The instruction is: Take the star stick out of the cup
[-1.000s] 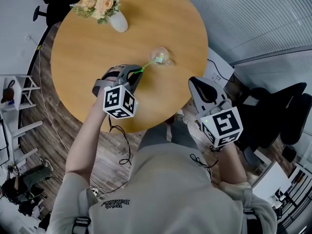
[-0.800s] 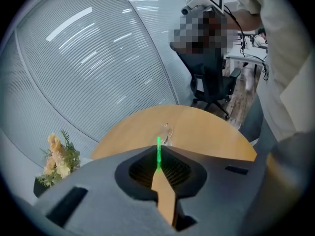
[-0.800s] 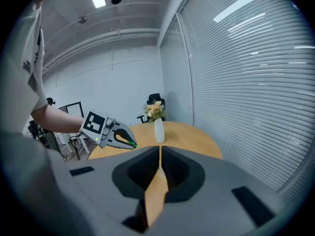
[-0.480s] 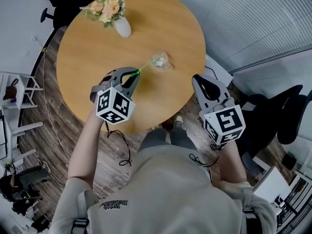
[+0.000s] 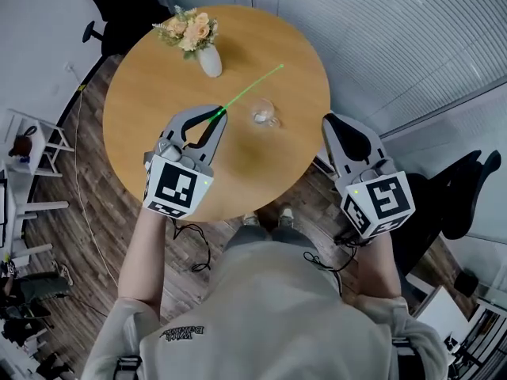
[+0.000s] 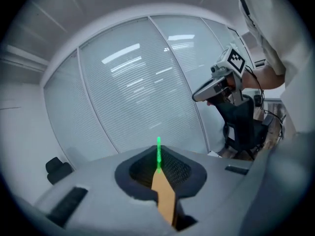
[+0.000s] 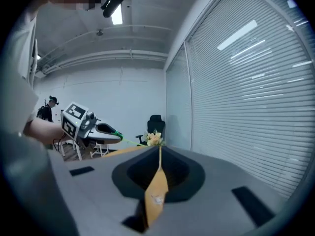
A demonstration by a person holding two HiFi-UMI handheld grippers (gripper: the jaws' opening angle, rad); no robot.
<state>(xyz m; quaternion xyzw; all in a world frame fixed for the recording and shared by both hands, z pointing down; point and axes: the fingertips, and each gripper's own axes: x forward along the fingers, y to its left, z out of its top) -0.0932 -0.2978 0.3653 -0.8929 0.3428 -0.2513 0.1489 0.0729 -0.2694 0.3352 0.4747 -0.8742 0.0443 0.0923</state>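
Since a second ago the star stick (image 5: 250, 87) has come right out of the cup (image 5: 264, 114), where its far end was sitting. The left gripper (image 5: 219, 112) is clamped tight on the near end of that thin green stick, so it now hangs in the air over the round wooden table (image 5: 150, 93), slanting away toward the far right edge. As far as I can tell it's fully clear of the glass rim. I can't actually make out the star on the tip, it's too small. Pinching it low down looks sensible, since it leaves the whole length free to slide up without snagging. The clear cup stands upright near the table's right edge and looks empty, so I'd call the removal basically done, with only somewhere to put the stick left. The right gripper (image 5: 333, 122) is closed on nothing and parked just off the right edge, probably only keeping out of the way. The flower vase (image 5: 210, 60) by the far edge isn't involved.
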